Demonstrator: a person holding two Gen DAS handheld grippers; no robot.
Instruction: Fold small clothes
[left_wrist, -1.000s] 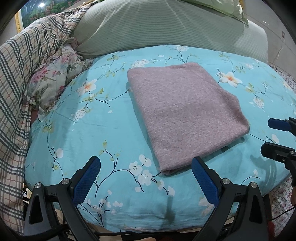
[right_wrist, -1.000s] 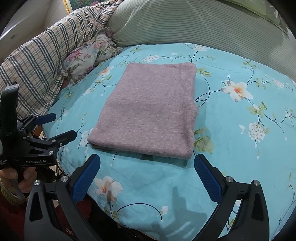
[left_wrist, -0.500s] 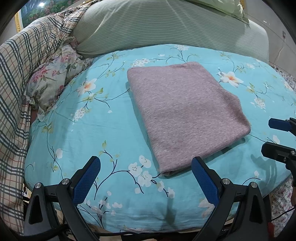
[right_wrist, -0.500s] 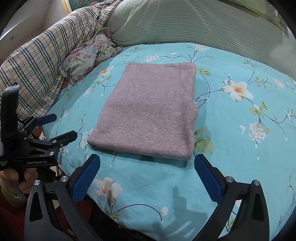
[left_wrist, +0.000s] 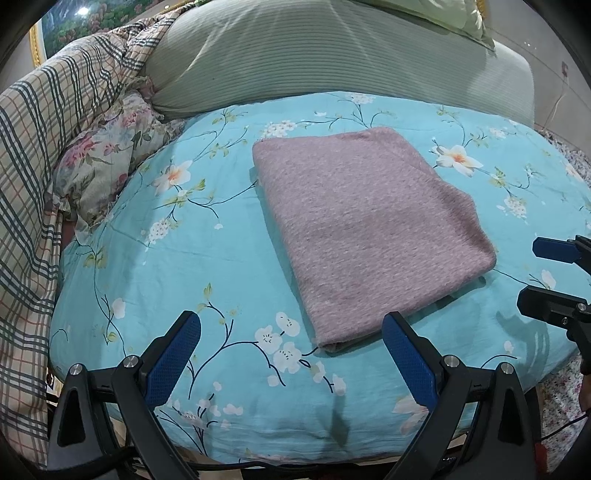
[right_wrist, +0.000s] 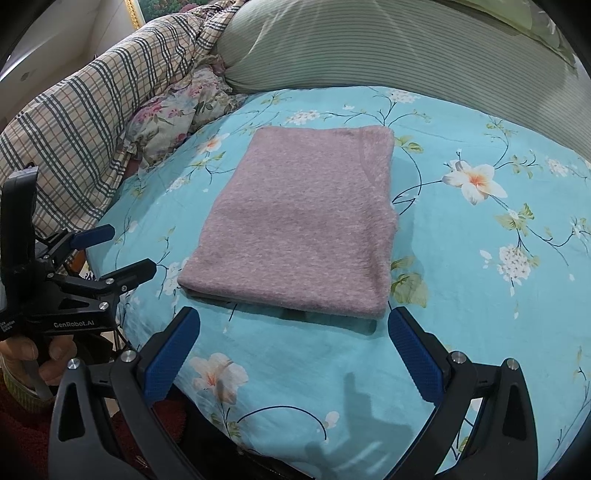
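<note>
A mauve knitted garment (left_wrist: 362, 229) lies folded into a flat rectangle on the turquoise floral sheet (left_wrist: 207, 258); it also shows in the right wrist view (right_wrist: 303, 221). My left gripper (left_wrist: 291, 325) is open and empty, hovering just short of the garment's near corner. My right gripper (right_wrist: 293, 321) is open and empty, just in front of the garment's near edge. The right gripper shows at the right edge of the left wrist view (left_wrist: 554, 273). The left gripper shows at the left of the right wrist view (right_wrist: 110, 254), held by a hand.
A green striped pillow (left_wrist: 314, 62) lies behind the garment. A plaid blanket (left_wrist: 44, 147) and a floral pillow (left_wrist: 103, 158) are piled at the left. The bed's front edge (left_wrist: 295, 443) drops off just below the grippers.
Both views have shifted very slightly; the garment lies still and both grippers stay open.
</note>
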